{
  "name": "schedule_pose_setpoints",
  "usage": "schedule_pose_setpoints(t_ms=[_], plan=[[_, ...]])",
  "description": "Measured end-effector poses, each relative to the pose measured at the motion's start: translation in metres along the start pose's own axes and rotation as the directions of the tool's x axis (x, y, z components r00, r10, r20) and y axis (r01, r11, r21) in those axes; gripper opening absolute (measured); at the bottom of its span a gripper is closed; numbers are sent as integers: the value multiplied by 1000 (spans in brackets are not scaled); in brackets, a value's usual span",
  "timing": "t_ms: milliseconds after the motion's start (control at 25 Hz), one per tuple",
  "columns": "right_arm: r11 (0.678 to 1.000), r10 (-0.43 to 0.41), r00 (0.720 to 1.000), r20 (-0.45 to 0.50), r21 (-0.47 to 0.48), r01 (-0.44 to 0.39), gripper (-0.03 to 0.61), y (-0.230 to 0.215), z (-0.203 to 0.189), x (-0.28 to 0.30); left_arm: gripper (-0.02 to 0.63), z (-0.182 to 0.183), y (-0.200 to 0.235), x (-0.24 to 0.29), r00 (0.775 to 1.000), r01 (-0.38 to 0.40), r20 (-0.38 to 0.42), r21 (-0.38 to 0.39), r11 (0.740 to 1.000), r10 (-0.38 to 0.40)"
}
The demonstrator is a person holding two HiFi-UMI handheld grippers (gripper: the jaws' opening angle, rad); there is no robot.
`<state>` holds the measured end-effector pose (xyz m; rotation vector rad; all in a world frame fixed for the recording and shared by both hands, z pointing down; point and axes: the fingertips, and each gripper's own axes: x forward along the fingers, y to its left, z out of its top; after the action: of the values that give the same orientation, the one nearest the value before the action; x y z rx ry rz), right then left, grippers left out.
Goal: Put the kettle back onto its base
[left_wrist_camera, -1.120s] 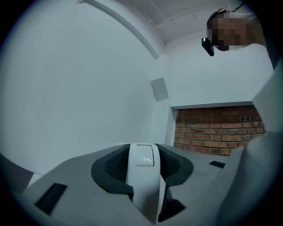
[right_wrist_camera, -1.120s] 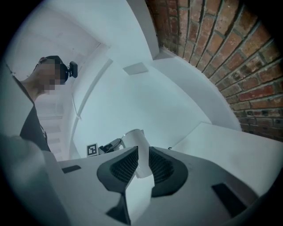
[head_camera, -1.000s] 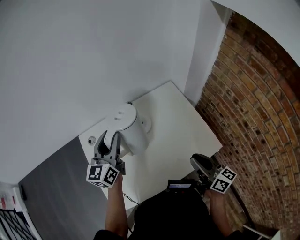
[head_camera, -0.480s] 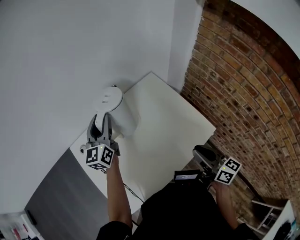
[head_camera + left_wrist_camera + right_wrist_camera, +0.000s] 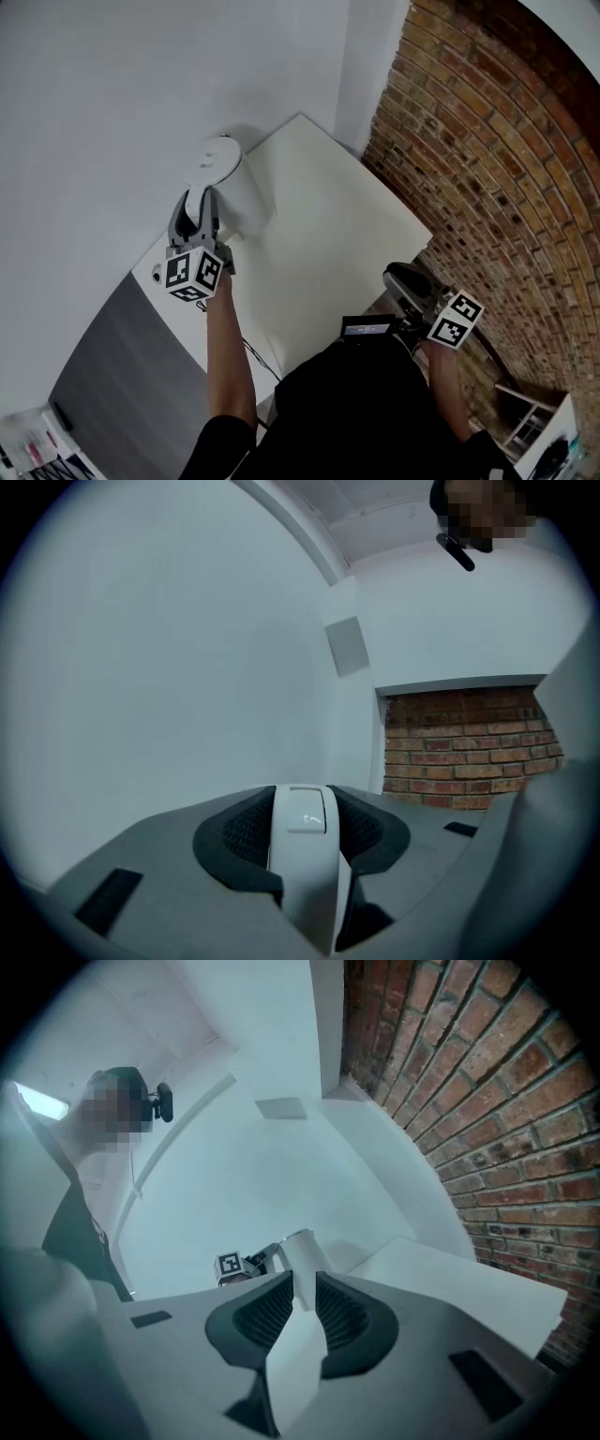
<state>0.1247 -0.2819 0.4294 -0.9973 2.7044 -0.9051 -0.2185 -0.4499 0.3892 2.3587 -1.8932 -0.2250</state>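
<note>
And the kettle [image 5: 232, 186] has travelled: the left gripper [image 5: 199, 208] has swung it toward the white wall [image 5: 122, 112], and it is now at the far corner of the table [image 5: 323, 230], around ten o'clock from the tabletop's middle. The grip is solid, with both dark pads pressed on the white handle [image 5: 305, 855] and the kettle upright, lid facing up. Whether a base is under it, I can't tell from here. Down at five o'clock in the head view, the right gripper [image 5: 403, 281] hangs off the table's near edge, well apart from the kettle. Its jaws stand a narrow gap apart with nothing in them, only tabletop showing through. The brick wall [image 5: 487, 159] runs along the three o'clock side.
</note>
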Motion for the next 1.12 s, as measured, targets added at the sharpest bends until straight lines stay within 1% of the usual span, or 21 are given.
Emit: schedule_pose_setpoints(t_ms=[200,400,520,800,960,1120], plan=[[1000,-3,1000,-17,7,3,77,-1,-2,1,179,-6,0,5,1000,4,-5,1,1000,-4],[1000,1,1000,-10,14,0,77,-3,2,2,179,-5,0,13,1000,3,-12,33,999,-2],[1000,-2,1000,-13,22,2,77,-5,1,0,179,-9,-4,13,1000,8,-13,39,999,-8],[1000,6,1000,-20,28,-5,77,-5,-1,1,179,-14,-10,12,1000,28,2,74,997,-29],[1000,8,999,-31,28,-8,77,-5,-3,-1,179,-20,-17,6,999,43,16,77,996,-44],[1000,11,999,-32,27,-10,77,-4,-3,3,179,-17,-17,4,998,60,21,89,994,-62]])
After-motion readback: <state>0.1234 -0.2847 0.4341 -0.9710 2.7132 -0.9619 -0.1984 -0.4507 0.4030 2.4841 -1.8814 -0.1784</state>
